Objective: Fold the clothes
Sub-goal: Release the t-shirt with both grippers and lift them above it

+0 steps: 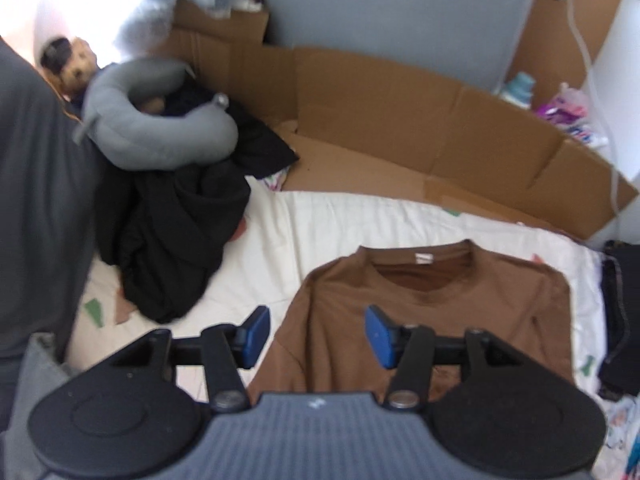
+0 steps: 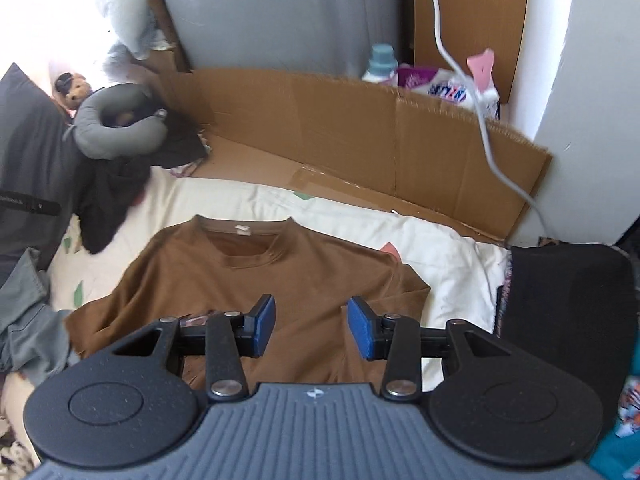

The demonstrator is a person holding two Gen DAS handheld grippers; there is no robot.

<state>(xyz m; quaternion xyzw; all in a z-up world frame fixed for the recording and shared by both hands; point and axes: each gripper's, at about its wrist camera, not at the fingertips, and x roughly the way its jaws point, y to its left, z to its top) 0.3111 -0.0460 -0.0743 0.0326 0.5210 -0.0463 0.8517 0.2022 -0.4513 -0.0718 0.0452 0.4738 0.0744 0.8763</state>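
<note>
A brown T-shirt [image 1: 460, 312] lies spread on the white sheet [image 1: 340, 224], collar toward the cardboard, its sides folded in. My left gripper [image 1: 318, 338] hangs above the shirt's left side, open, nothing between its blue pads. In the right wrist view the same brown T-shirt [image 2: 280, 280] lies below my right gripper [image 2: 311, 328], which is open over the shirt's middle and holds nothing. A pile of black clothes [image 1: 180, 232] lies at the left of the sheet.
A grey neck pillow [image 1: 160, 120] and a small plush bear [image 1: 78, 70] sit on the black pile. Flattened cardboard [image 1: 420, 120] stands behind the sheet. A folded black garment [image 2: 568, 304] lies right of the shirt. A white cable [image 2: 480, 120] hangs at the right. Grey cloth [image 2: 28, 320] lies at the left edge.
</note>
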